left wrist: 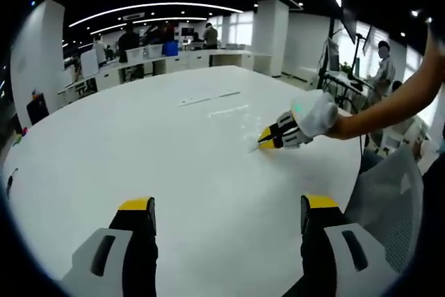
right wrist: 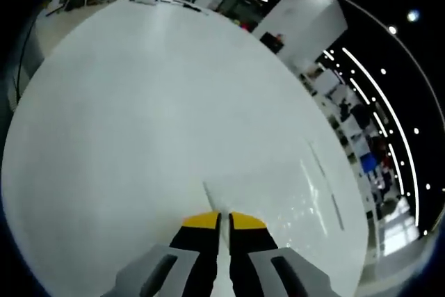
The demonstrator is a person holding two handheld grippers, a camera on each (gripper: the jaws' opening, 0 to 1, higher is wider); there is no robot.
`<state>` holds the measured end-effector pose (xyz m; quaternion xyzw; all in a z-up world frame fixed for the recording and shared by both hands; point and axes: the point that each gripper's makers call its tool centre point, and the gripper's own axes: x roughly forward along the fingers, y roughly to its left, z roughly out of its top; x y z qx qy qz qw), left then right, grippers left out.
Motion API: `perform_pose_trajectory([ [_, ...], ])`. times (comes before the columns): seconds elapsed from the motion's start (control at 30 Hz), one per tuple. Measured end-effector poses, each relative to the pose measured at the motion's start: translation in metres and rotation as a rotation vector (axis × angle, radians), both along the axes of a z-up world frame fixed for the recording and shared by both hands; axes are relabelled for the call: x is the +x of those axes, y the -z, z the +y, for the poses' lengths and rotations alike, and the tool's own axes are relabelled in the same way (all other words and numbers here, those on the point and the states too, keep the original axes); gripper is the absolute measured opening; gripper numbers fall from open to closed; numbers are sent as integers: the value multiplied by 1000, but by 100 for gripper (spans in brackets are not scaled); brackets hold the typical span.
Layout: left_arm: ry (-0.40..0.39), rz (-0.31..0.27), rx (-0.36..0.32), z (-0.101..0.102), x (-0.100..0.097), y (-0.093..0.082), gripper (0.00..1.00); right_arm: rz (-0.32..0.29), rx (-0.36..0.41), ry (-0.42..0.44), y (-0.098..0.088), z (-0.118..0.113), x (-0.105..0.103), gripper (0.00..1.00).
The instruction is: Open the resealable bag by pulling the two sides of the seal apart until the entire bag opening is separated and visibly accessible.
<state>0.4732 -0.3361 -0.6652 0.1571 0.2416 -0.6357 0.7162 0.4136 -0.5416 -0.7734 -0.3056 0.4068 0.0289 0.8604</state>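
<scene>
Right claw: the right gripper (left wrist: 268,140) has its yellow-tipped jaws pressed nearly together, pinching the near edge of the clear resealable bag (right wrist: 278,186); in the right gripper view (right wrist: 224,222) the film comes up between the tips.

Left claw: the left gripper (left wrist: 226,217) has its jaws spread wide and holds nothing, hanging above bare tabletop.

Where the bag lies: flat on the table, running out ahead of the right claw and off to its right in the right gripper view. It is so transparent that mostly glints and a faint outline give it away.

Long axis: appears to run away from the pinched edge, though I cannot say which edge carries the seal.

Nearer hand: the right one is already on the bag; from the left claw the bag (left wrist: 229,110) lies forward and to the right, well apart.

What the next move turns on: by my reckoning the left claw must travel across to the same edge and take the opposite lip, since one pinch alone cannot part the seal.

Surface: a big round white table (left wrist: 139,151), smooth and glossy, likely to let the film slide.

Room: an open office with ceiling strip lights, white columns, desks, and people standing far behind; a mesh chair back (left wrist: 393,189) sits at the table's right side.
</scene>
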Motion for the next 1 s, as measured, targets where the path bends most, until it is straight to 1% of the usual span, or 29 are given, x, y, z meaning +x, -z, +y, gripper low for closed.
perform_pose_trajectory([
  [0.17,5,-6,3,0,-1,-1,83,-17,20,13,-5,1,-3,0],
  [0.33,15,-14,4,1,-4,-2,81,-43,35,7,-13,7,-1,0],
  [0.47,23,-19,10,2,-6,-1,81,-50,40,-2,-16,12,-3,0],
  [0.53,26,-20,9,2,-7,-2,81,-64,62,0,-19,17,-3,0],
  [0.57,28,-21,9,1,-8,-2,80,-89,104,5,-21,22,-2,0],
  [0.67,37,-26,12,1,-11,-3,80,-84,100,-2,-25,26,-5,0],
  [0.83,60,-37,30,1,-18,-2,79,-95,120,-4,-31,32,-9,0],
  [1.0,77,-45,29,0,-24,-3,78,-103,131,-9,-38,39,-15,0],
])
